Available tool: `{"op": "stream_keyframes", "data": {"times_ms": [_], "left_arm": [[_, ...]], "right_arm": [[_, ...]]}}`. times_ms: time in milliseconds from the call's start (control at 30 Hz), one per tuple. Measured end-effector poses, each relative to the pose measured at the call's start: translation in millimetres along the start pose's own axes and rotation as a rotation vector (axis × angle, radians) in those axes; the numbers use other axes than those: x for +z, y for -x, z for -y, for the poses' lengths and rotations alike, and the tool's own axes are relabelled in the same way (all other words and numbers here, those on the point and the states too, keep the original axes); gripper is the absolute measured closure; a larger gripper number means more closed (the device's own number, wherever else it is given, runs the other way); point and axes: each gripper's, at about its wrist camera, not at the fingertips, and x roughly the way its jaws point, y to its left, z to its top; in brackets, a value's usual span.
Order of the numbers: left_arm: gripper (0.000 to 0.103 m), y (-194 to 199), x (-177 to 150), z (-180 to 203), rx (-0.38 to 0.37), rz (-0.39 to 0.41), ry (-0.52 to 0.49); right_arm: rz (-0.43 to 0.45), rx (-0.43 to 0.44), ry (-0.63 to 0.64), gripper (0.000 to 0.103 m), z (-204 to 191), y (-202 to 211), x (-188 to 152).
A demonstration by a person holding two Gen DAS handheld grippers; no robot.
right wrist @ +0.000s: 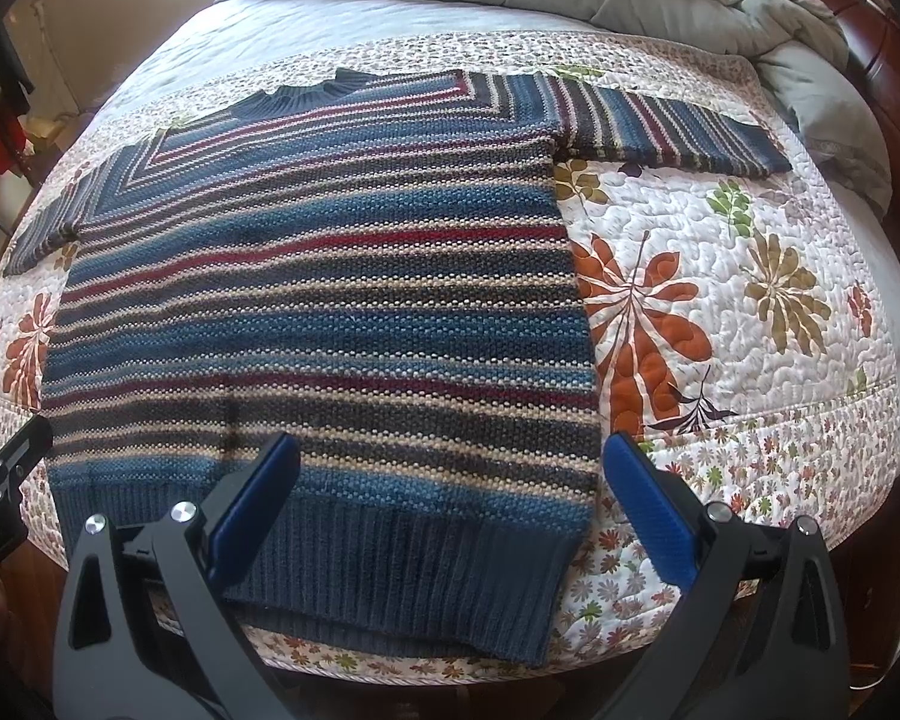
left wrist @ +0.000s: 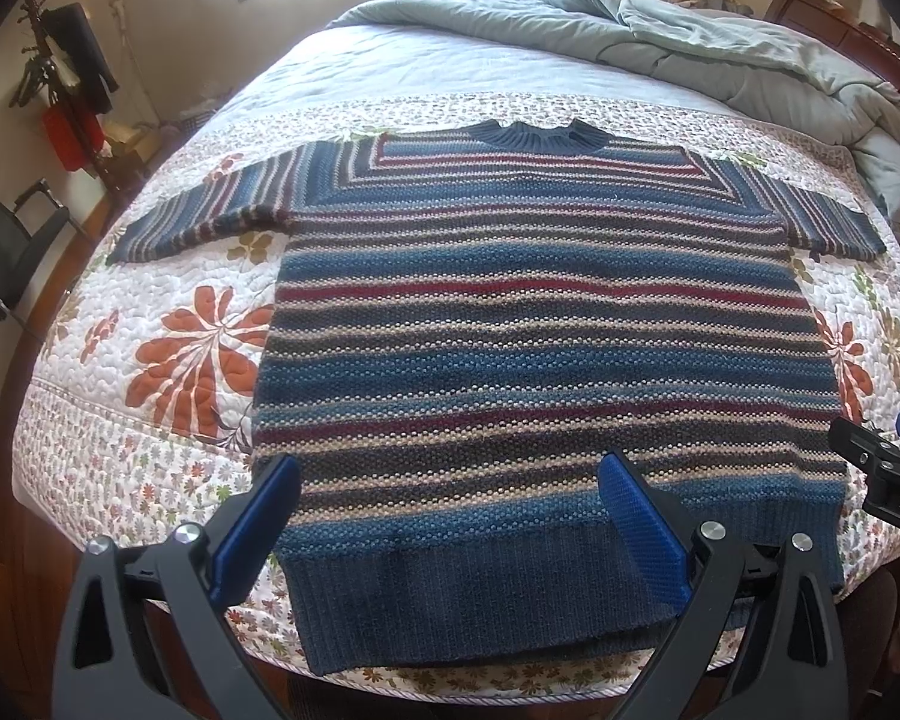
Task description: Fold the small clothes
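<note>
- A wide bed (left wrist: 168,90) fills both views, covered by a white quilted bedspread printed with orange and olive leaves (right wrist: 720,300).
- A rumpled pale grey-green duvet (left wrist: 720,54) is heaped at the far end of the bed, well apart from the clothing.
- A striped knitted sweater in blue, dark red, beige and charcoal (left wrist: 540,324) lies flat and unfolded on the bedspread, collar towards the duvet, ribbed blue hem at the near edge, both short sleeves spread out sideways.
- A dark wooden bed frame (right wrist: 894,78) shows along the right side.
- The left hand-held gripper (left wrist: 450,516), black with blue pads, hovers over the left part of the hem with its jaws wide apart, gripping nothing.
- The right hand-held gripper (right wrist: 450,498) hovers above the hem's right corner, jaws likewise spread wide and empty; its right pad is over the bedspread just beside the sweater's edge.
</note>
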Motion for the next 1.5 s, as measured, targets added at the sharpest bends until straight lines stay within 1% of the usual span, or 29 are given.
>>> {"op": "stream_keyframes", "data": {"times_ms": [700,767,867,933,1000,1067,1200,1267,1333,1367,1400,1467,1500], "left_arm": [[0.004,-4.3,-0.9,1.8,0.003,-0.012,0.0],[0.004,-10.3,3.3,3.5,0.007,-0.022,-0.001],[0.004,-21.1,21.4,9.6,0.009,-0.03,0.0],[0.004,-29.5,42.7,19.2,0.011,-0.022,-0.003],[0.004,-40.1,69.2,34.9,0.002,-0.018,-0.008],[0.004,-50.6,96.9,55.1,-0.023,-0.012,-0.014],[0.004,-77.4,154.0,112.7,-0.036,0.011,-0.047],[0.004,-97.9,180.8,149.5,-0.054,-0.005,-0.066],[0.004,-117.3,201.5,181.3,-0.098,-0.036,-0.072],[0.004,-126.6,209.1,196.6,-0.105,-0.045,-0.075],[0.004,-137.8,217.0,213.8,-0.1,-0.053,-0.076],[0.004,-152.9,226.1,235.5,-0.103,-0.058,-0.081],[0.004,-159.9,229.6,245.2,-0.098,-0.062,-0.084]], "right_arm": [[-0.013,0.007,0.007,0.002,1.8,-5.9,2.0],[-0.015,0.013,0.009,0.002,7.2,-7.9,6.5],[-0.038,0.039,0.006,0.002,25.0,-14.8,21.8],[-0.052,0.024,-0.002,0.002,45.5,-21.2,37.0],[-0.056,-0.03,-0.003,0.002,74.5,-30.1,58.4],[-0.068,-0.071,-0.026,0.002,106.6,-41.4,84.9],[-0.088,-0.14,-0.133,0.002,194.0,-75.1,148.3],[-0.098,-0.163,-0.177,0.002,233.3,-92.7,171.3],[-0.123,-0.168,-0.226,0.002,274.7,-114.1,194.0],[-0.144,-0.159,-0.243,0.002,290.9,-123.5,201.2],[-0.169,-0.146,-0.264,0.003,306.8,-133.1,208.1],[-0.182,-0.12,-0.32,0.002,338.7,-149.8,219.8],[-0.192,-0.093,-0.336,0.002,353.0,-158.3,225.0]]}}
